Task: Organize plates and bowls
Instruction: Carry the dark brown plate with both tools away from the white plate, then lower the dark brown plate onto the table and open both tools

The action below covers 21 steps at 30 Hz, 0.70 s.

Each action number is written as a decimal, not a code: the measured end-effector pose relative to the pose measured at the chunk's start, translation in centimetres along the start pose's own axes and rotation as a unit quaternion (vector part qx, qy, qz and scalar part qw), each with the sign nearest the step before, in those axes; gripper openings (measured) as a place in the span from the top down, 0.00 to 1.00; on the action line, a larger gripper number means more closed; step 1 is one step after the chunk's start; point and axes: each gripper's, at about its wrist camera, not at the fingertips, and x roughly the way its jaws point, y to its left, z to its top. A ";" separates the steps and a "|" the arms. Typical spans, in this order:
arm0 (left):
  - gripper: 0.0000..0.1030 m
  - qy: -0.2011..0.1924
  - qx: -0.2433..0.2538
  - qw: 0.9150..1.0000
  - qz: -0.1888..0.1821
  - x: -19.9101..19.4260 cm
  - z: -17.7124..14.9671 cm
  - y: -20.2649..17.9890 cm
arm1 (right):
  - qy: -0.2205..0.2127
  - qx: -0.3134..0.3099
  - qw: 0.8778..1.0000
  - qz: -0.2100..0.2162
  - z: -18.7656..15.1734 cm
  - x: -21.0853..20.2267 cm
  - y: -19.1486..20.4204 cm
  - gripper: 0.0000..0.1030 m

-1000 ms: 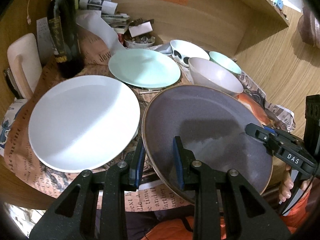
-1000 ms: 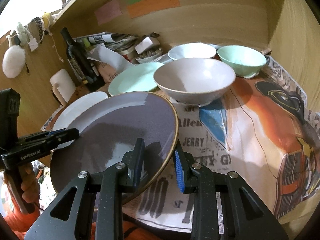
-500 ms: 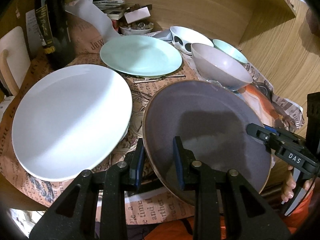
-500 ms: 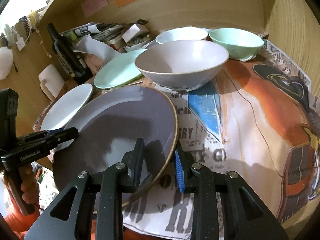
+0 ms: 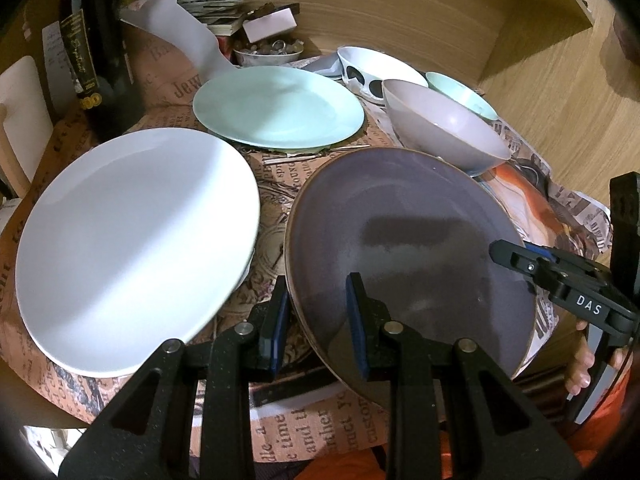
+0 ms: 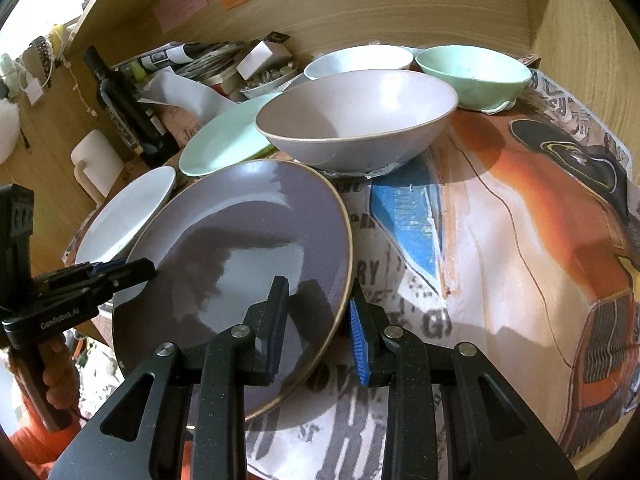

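**Grey plate held at both edges, low over the table**

Newspaper sheets (image 5: 276, 184) covered the wooden table in the left wrist view. The left gripper (image 5: 316, 320) was closed on the near-left rim of the grey plate (image 5: 400, 248), which stretched away toward 1 o'clock. The right gripper (image 5: 516, 256) pinched the opposite rim at 3 o'clock. The white plate (image 5: 132, 240) lay just beside, at 10 o'clock, nearer to the left hand. Compared with one second earlier, the plate hung lower and the table looked closer.

Wooden walls closed the right wrist view. The right gripper (image 6: 320, 320) clamped the plate's (image 6: 240, 264) near-right rim; the plate extended toward 10 o'clock, where the left gripper (image 6: 132, 270) held it. The pinkish bowl (image 6: 356, 120) stood at 12 o'clock, bigger in the picture than before.
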 end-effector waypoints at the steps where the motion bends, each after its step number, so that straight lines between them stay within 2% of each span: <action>1: 0.74 0.000 0.002 1.000 0.000 0.0 -0.1 0.0 | 0.000 -0.001 1.000 -0.001 0.0 0.0 0.0 0.74; 3: 0.74 -0.003 0.008 1.000 0.004 0.0 -0.1 -0.1 | -0.007 -0.006 1.000 -0.014 0.1 -0.3 0.2 0.74; 6: 0.74 -0.023 0.029 0.999 0.037 -0.6 -0.3 -0.5 | -0.026 -0.020 0.999 -0.042 0.4 -1.1 0.5 0.73; 10: 0.71 -0.041 0.037 0.997 0.045 -1.6 -0.2 -0.6 | -0.055 -0.027 0.997 -0.044 1.1 -2.7 0.9 0.60; 13: 0.60 -0.057 0.039 0.997 0.044 -2.7 0.0 -0.6 | -0.077 -0.036 0.995 -0.043 1.6 -3.7 1.5 0.49; 15: 0.49 -0.072 0.039 0.996 0.045 -3.5 0.2 -0.6 | -0.089 -0.040 0.995 -0.037 2.0 -4.2 2.0 0.44; 21: 0.36 -0.106 0.040 0.992 0.049 -6.0 0.8 -0.1 | -0.109 -0.053 0.992 -0.020 3.0 -4.5 3.9 0.33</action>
